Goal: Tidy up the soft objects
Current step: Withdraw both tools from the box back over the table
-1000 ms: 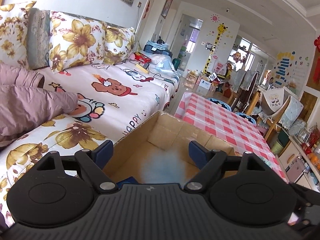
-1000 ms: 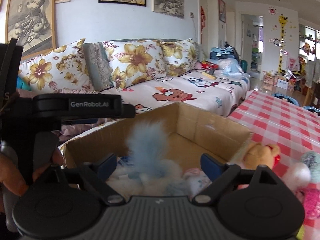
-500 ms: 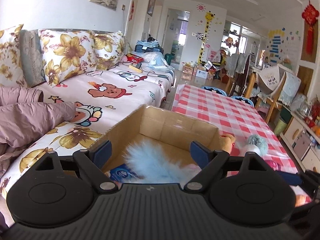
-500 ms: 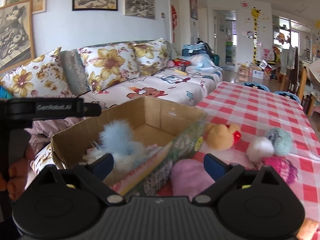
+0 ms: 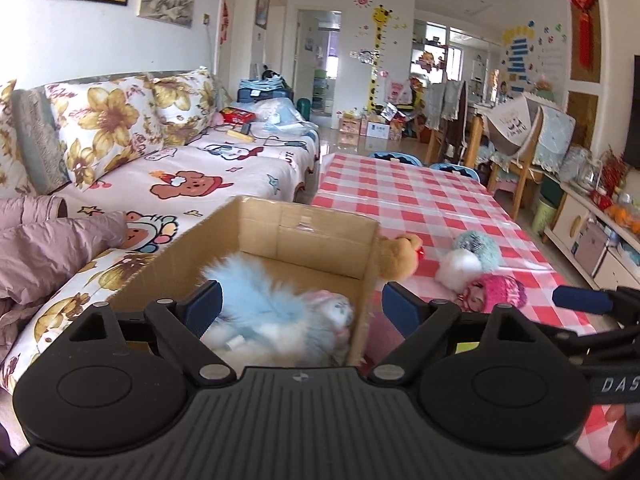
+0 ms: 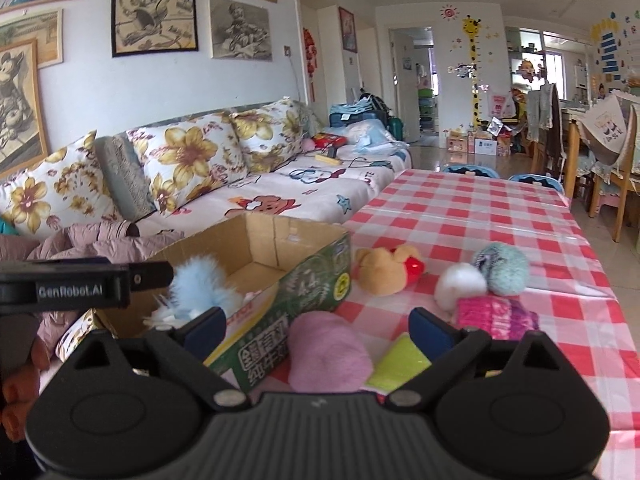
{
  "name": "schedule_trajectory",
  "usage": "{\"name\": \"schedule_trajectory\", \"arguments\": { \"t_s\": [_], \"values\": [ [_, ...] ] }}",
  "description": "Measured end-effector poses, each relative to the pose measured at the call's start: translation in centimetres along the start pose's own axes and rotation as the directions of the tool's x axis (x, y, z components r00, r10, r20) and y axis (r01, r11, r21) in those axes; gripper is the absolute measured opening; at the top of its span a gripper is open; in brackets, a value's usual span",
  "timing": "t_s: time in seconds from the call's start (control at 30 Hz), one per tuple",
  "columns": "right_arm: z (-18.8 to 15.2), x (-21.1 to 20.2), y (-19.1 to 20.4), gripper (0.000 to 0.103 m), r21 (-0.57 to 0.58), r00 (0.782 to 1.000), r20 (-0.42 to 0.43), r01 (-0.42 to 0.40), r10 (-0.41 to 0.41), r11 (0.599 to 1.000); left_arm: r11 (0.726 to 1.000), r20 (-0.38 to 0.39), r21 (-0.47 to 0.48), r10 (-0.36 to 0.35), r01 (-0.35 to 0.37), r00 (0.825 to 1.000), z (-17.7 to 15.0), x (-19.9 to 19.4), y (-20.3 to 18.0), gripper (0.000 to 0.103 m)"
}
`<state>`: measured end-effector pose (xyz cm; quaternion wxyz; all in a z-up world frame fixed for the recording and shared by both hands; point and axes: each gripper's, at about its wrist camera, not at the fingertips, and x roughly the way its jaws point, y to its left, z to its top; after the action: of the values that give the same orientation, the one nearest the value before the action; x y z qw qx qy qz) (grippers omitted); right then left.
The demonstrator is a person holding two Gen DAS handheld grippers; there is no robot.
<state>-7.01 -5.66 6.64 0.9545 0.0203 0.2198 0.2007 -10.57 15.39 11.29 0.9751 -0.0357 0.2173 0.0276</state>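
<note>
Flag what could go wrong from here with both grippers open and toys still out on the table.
1. The cardboard box sits at the table's sofa-side edge; a push from the right gripper while loading might slide it off.
2. The pink plush lies against the box wall, so the jaws may catch cardboard along with it.
3. The fluffy blue toy stands taller than the box wall and could be dragged out when the left gripper moves near.

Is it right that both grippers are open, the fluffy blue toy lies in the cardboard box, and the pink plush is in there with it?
Not quite. The pink plush lies on the checked tablecloth outside the cardboard box, as the right wrist view shows. The rest holds: the fluffy blue toy is in the box, and the left gripper and right gripper are open.
</note>
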Motion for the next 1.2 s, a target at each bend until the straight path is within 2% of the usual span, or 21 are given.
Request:
{"name": "schedule_trajectory", "arguments": {
  "t_s": [0.6, 0.77, 1.03, 1.2],
  "values": [
    [-0.7, -3.6, -6.3, 0.098, 0.080, 0.996, 0.042, 0.075, -0.078, 0.994, 0.988, -0.044, 0.128, -0.079, 0.084, 0.996, -0.4, 2.5, -5.9, 0.103],
    [-1.0, -4.2, -8.2, 0.098, 0.110, 0.994, 0.047, 0.096, -0.102, 0.989, 0.982, -0.063, 0.149, -0.104, 0.113, 0.993, -1.4, 3.1, -7.8, 0.103],
    [-1.5, -4.9, -11.1, 0.098, 0.159, 0.990, 0.039, 0.127, -0.134, 0.979, 0.965, -0.095, 0.193, -0.160, 0.176, 0.983, -2.9, 4.1, -10.2, 0.103],
    [-1.8, -5.2, -12.8, 0.098, 0.207, 0.986, 0.025, 0.155, -0.163, 0.966, 0.949, -0.124, 0.212, -0.211, 0.234, 0.969, -4.4, 4.7, -11.9, 0.103]
  ]
}}
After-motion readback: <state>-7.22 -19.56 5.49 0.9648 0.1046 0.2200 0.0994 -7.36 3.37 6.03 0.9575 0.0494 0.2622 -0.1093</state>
